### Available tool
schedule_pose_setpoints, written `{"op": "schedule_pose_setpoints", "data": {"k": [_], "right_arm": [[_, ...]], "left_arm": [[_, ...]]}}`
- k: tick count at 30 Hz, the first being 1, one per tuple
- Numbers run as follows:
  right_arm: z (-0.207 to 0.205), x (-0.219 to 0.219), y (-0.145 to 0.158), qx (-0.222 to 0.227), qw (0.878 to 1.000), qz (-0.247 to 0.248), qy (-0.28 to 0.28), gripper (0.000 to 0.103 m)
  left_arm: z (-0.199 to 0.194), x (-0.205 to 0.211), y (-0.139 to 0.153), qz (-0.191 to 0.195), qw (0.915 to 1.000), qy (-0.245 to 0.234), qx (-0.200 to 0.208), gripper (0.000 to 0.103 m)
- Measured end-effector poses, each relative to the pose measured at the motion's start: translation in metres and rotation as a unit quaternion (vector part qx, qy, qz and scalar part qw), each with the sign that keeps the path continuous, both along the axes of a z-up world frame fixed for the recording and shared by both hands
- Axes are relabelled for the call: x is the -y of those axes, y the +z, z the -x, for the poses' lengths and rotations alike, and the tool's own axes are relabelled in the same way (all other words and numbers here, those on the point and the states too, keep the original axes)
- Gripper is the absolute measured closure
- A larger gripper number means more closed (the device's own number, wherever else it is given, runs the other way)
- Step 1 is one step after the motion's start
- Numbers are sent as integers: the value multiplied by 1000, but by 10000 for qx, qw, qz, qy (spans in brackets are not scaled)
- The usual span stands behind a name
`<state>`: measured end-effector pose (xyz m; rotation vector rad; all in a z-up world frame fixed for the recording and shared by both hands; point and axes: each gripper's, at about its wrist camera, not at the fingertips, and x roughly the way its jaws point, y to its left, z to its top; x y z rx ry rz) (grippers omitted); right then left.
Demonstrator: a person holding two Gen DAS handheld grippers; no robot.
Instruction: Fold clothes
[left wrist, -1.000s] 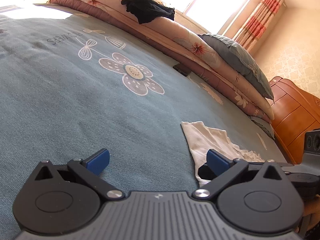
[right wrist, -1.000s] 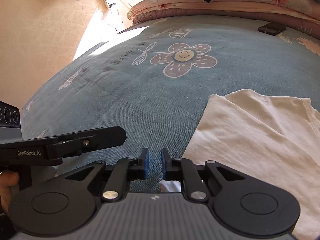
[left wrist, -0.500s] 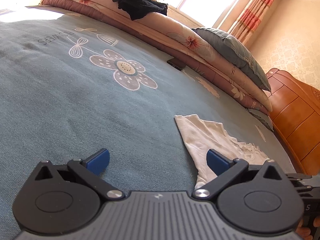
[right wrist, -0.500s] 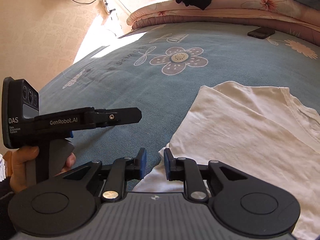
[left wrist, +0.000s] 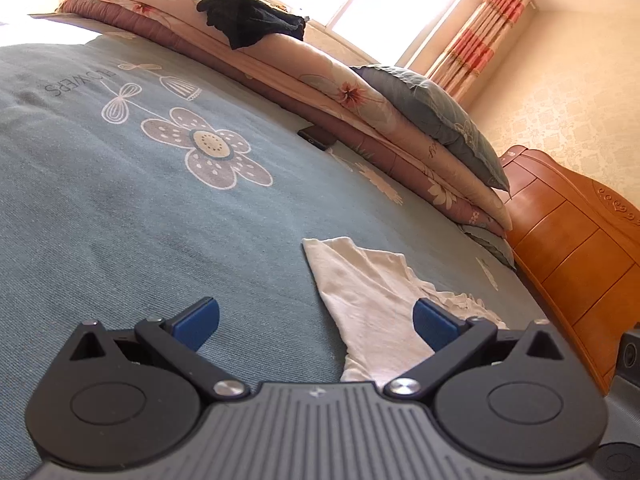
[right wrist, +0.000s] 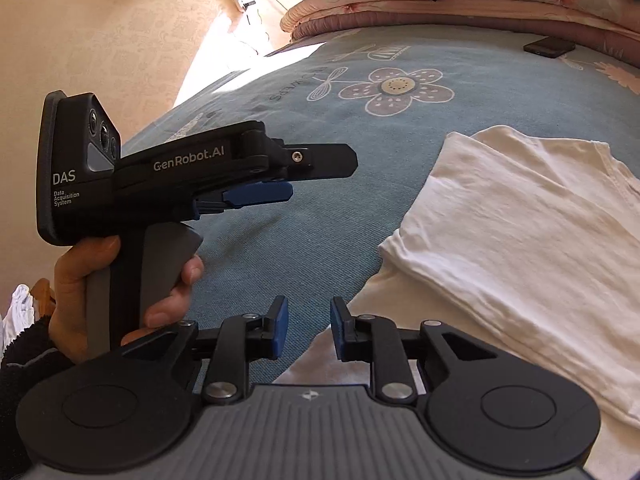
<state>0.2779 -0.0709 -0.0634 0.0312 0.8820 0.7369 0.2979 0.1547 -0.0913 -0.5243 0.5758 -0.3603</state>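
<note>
On the blue flowered bedspread [right wrist: 304, 236] lies the white T-shirt [right wrist: 520, 248], already doubled over itself, one layer over another with a soft fold line along its left edge; it sits near the bed's front edge, well apart from the rolled quilts [left wrist: 360, 100] and grey pillow [left wrist: 432, 108] along the far side. A dark garment [left wrist: 252, 24] is draped on top of those quilts, and a small black device [left wrist: 318, 137] rests on the bedspread just beside them.

The right gripper [right wrist: 306, 328] hangs over the shirt's near left corner with its jaws opening; nothing is pinched between them, only bedspread and a sliver of white hem showing below. The left gripper [left wrist: 316, 320], held in a hand [right wrist: 132, 280] out to the left of the shirt, has its jaws spread wide and empty.

By my reading, one fold has just been laid down and let go. The next move probably calls for both grippers to take fresh holds on an edge of the doubled shirt, catching both layers together, and carrying that edge across without dragging the lower layer out of line.
</note>
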Motion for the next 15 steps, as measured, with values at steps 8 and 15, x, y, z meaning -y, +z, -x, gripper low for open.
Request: {"op": "schedule_pose_setpoints", "data": {"k": [8,15], "right_arm": [[19,128,12,5,9751,29,-2216,77],[53,261,-20,-728,8755,-1334,-4586,57]], "left_arm": [[4,61,0,-34,9906,-1259,541,1],[-14,94,-15,-316,9843,-1736,75,1]]}}
